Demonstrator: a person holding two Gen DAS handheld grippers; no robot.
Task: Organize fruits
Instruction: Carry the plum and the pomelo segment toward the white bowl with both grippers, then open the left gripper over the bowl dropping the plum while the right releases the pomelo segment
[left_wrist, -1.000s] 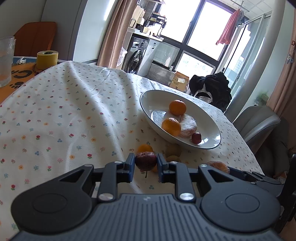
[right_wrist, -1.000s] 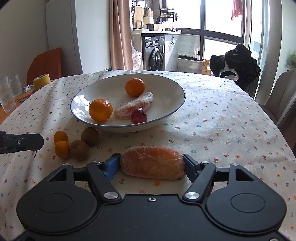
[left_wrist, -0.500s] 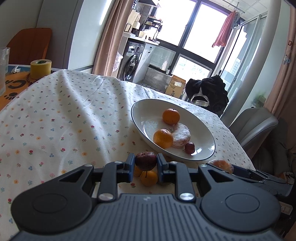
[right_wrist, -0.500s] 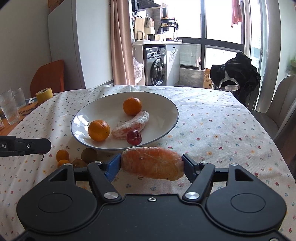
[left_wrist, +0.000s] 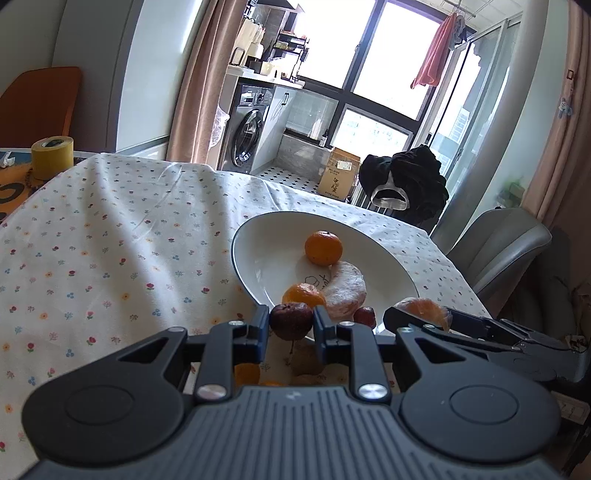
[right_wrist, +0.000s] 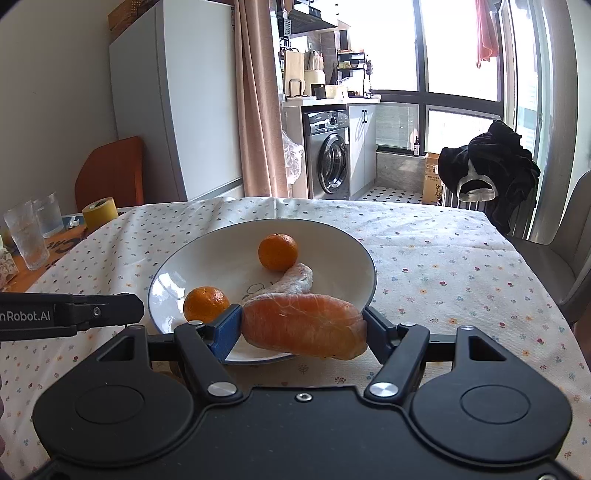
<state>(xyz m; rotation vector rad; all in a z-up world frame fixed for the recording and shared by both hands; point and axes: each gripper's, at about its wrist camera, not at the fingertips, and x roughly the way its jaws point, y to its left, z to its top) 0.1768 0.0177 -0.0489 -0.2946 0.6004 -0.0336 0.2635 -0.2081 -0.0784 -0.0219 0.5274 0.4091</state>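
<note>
Bowl (right_wrist: 343, 243) left half bare; mandarins (right_wrist: 277, 252), wrapped segment (right_wrist: 297, 277) crowd centre.

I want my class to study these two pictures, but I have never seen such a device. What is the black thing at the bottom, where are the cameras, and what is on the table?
Each picture comes from a camera mounted on a hand-held two-finger gripper, looking forward along its fingers. The left gripper is clamped on a dark red fruit. The right gripper is clamped on a peeled citrus segment, held over the near rim of the white bowl. The bowl stands on a flowered tablecloth and contains two mandarins, a pale segment and a small red fruit. More small fruit lies on the cloth under the left gripper.
</note>
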